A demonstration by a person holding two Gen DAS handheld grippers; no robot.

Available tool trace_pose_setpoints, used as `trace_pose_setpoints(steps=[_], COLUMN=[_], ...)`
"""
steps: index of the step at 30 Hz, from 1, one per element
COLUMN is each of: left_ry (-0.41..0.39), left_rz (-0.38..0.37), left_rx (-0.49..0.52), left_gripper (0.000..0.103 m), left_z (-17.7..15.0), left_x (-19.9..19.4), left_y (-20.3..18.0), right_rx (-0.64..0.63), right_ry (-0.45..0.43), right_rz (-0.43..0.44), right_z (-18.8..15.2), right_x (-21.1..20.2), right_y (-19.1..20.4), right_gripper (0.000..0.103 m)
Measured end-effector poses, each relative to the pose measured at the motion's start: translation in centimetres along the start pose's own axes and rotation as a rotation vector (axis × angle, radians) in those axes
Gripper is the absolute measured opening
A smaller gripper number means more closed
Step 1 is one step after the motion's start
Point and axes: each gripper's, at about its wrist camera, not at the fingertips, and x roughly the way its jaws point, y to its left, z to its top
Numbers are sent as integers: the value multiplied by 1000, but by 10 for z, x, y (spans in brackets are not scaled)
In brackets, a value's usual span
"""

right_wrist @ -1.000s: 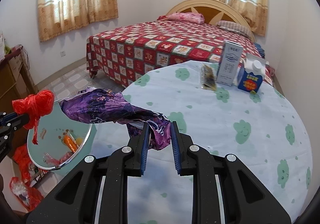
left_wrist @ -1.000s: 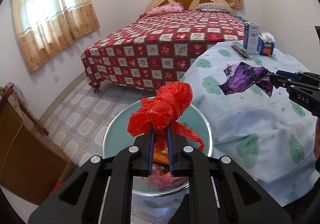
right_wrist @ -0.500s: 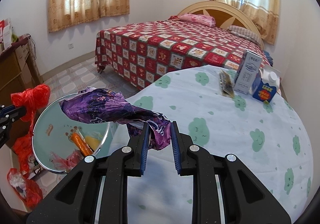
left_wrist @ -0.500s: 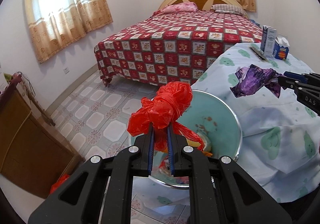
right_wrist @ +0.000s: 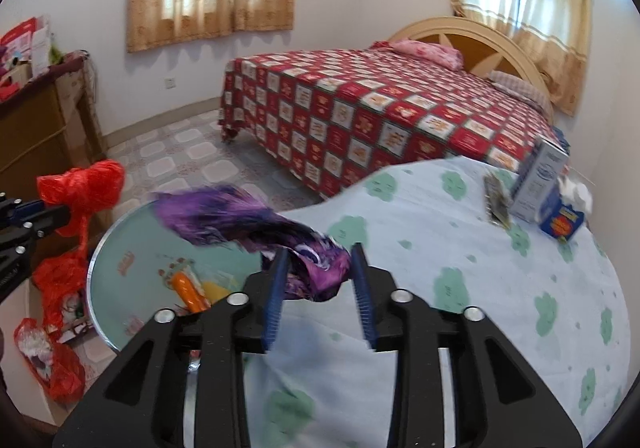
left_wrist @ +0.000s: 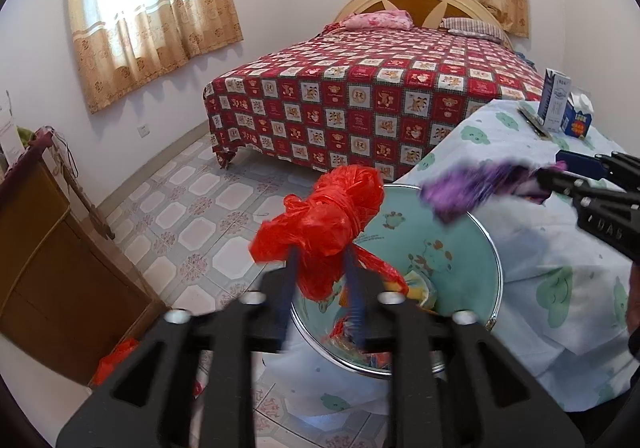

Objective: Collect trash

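My left gripper [left_wrist: 320, 254] hovers over the teal bin [left_wrist: 464, 248], its jaws opening around a knotted red plastic bag [left_wrist: 332, 216] that still sits between the pads. My right gripper [right_wrist: 320, 248] is over the table edge beside the bin [right_wrist: 132, 240], jaws opening too. The crumpled purple wrapper [right_wrist: 240, 212] lies between them; the right pad stands clear of it. Its blurred free end hangs over the bin. In the left wrist view the wrapper [left_wrist: 472, 188] is at the right. The bin holds an orange item [right_wrist: 188, 288] and other scraps.
A table with a cloud-print cloth [right_wrist: 460, 268] carries a tall grey carton [right_wrist: 540, 180], a blue carton [right_wrist: 564, 224] and a flat dark packet [right_wrist: 496, 200]. A bed [left_wrist: 360, 96] stands behind, a wooden cabinet [left_wrist: 52, 268] at left. Red bags [right_wrist: 60, 360] lie on the floor.
Both pairs of jaws have spread apart from a tight grip. Both hands moved sideways toward the bin, and the purple wrapper's end now reaches over its rim.
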Motion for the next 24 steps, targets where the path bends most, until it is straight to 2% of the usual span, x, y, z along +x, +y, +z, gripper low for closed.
trace_pose_setpoints(steps=[2, 5, 9, 13, 20, 24], left_ry=[-7, -13, -29, -73, -127, -144], left_rz=[4, 1, -5, -5, -15, -12], left_rx=[-3, -17, -24, -43, -61, -59], left_gripper=[39, 50, 53, 65, 67, 72], left_z=[0, 1, 2, 5, 13, 16], left_x=[-1, -4, -11, -27, -51, -60], left_y=[1, 3, 2, 2, 3, 1], right_rx=[-3, -1, 27, 81, 120, 128], right_ry=[-13, -11, -24, -66, -155, -180], right_rz=[15, 17, 16, 4, -48, -54], right_z=[-1, -3, -6, -12, -22, -23], right_x=[0, 0, -10, -36, -83, -97], right_y=[4, 8, 3, -13, -29, -34], right_gripper=[58, 60, 62, 63, 68, 68])
